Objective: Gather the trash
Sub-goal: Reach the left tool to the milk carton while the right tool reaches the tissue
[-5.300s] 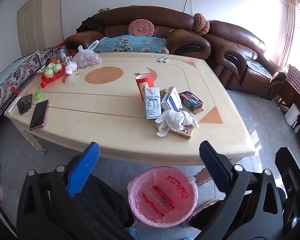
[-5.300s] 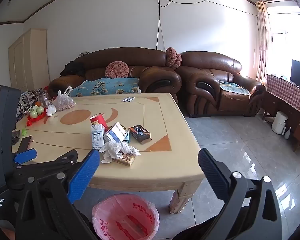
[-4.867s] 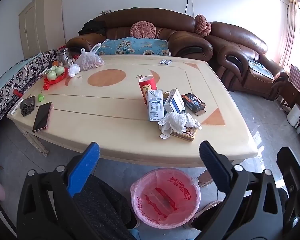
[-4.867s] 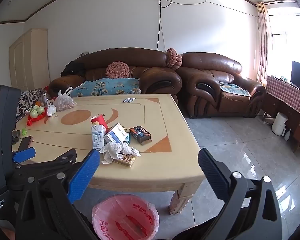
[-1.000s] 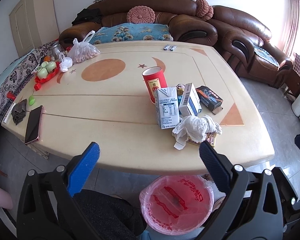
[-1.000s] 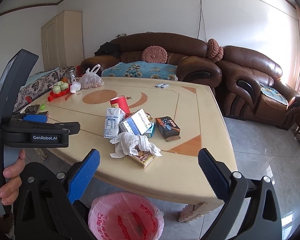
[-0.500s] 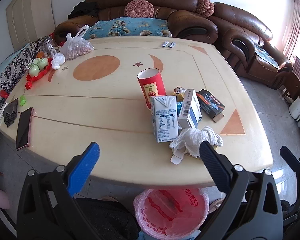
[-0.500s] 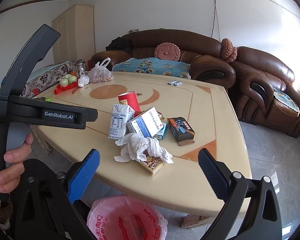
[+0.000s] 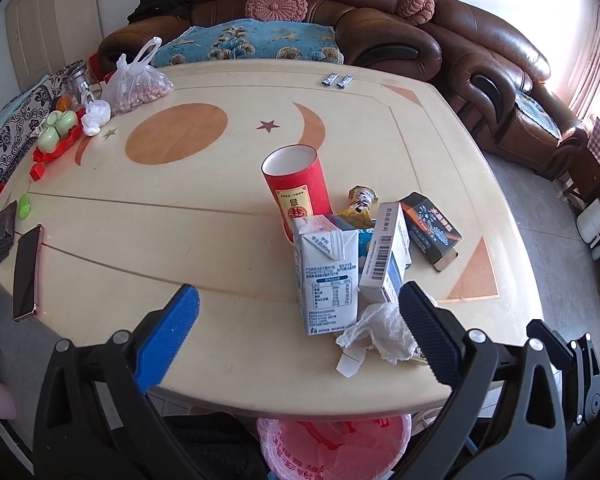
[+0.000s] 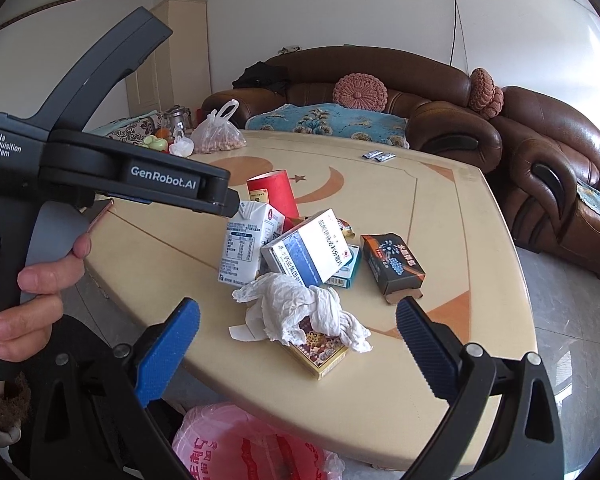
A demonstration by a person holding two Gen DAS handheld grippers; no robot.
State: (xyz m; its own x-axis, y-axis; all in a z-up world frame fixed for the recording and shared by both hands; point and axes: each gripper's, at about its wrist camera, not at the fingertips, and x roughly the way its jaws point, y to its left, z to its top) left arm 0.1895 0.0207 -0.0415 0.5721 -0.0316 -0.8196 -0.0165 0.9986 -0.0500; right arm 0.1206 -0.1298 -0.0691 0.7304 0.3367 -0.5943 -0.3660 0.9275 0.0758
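A pile of trash sits near the table's front edge: a white milk carton (image 9: 327, 276) (image 10: 244, 246), a red paper cup (image 9: 296, 192) (image 10: 274, 196), a blue-and-white medicine box (image 9: 386, 256) (image 10: 306, 250), a black box (image 9: 430, 226) (image 10: 394, 262), a crumpled white tissue (image 9: 380, 330) (image 10: 300, 308) and a small gold box (image 10: 320, 350). A bin with a pink bag (image 9: 334, 448) (image 10: 252, 444) stands below the edge. My left gripper (image 9: 298, 332) is open and empty just before the carton. My right gripper (image 10: 298, 340) is open and empty before the tissue.
On the beige table (image 9: 160, 208): a phone (image 9: 26, 268) at the left edge, a bag of nuts (image 9: 136, 84), a red tray with green fruit (image 9: 58, 132), two small packets (image 9: 338, 79). Brown sofas (image 9: 380, 24) stand behind. The left gripper's body (image 10: 100, 168) fills the right view's left side.
Both grippers have moved forward and closer to the trash pile; the carton and tissue look larger. Both stay open. Nothing on the table has moved.
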